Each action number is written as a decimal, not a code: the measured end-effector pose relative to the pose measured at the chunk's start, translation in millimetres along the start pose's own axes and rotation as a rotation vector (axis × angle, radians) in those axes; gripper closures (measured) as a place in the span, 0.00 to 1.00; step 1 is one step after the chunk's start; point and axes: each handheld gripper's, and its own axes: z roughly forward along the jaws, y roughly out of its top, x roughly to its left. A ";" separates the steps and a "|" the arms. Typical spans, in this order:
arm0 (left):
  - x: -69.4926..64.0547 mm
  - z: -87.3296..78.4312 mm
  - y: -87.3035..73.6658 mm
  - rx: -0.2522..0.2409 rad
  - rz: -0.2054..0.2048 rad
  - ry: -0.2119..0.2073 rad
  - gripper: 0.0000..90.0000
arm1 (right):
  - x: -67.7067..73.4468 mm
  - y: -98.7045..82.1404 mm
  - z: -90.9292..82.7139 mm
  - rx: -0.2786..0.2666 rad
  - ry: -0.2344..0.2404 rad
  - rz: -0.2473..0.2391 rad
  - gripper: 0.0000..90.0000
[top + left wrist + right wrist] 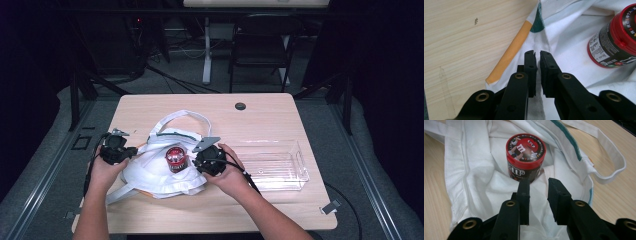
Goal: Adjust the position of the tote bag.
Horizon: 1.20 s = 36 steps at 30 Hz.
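On the near side of the pale wooden counter [280, 115] we hold one gripper in each hand. Our left gripper [537, 53] has its two black jaws pressed almost together, and a fold of the white cloth tote bag [155, 175] runs up into the thin gap between them, so it is pinching the cloth at the bag's left edge. Just beside that fold we see an orange stripe [510, 53] and a little green patch [538, 23] on the bag.

Our right gripper [538, 181] has its jaws spread a bit, with a clear gap between them. Nothing sits in that gap. It hangs just over the white cloth, and its tips are very near the round candy jar with the red lid [525, 155]. We cannot tell if they touch the jar.

That jar stands up straight on the bag, in the hollow of the crumpled cloth, between our two grippers. In the high view the jar [175, 159] is in the middle of the bag, with the left gripper [116, 150] on one side and the right gripper [210, 159] on the other.

A little farther off, to the right, a clear plastic tray [300, 165] lies flat on the counter. Behind the jar, the bag's white handle loop [185, 116] lies on the wood. Past the counter we see a dark folding chair [260, 45] on the floor.
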 end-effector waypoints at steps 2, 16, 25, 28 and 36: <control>-0.2 0.0 -0.1 0.000 -0.004 0.001 0.94 | 0.4 -3.1 -0.1 -0.005 0.011 0.003 0.81; 0.6 0.1 -1.0 -0.008 -0.004 0.003 0.94 | 7.6 -19.2 9.9 0.019 0.041 0.015 0.88; 0.2 1.2 -0.2 0.003 -0.006 -0.002 0.94 | 13.3 -27.4 20.0 0.078 0.035 -0.019 0.91; 0.3 1.3 -0.1 0.003 -0.006 -0.004 0.94 | 14.8 -29.8 22.8 0.078 0.034 -0.017 0.92; 0.3 1.4 -0.8 -0.003 -0.012 0.003 0.94 | 16.8 -32.7 27.7 0.096 0.028 -0.028 0.93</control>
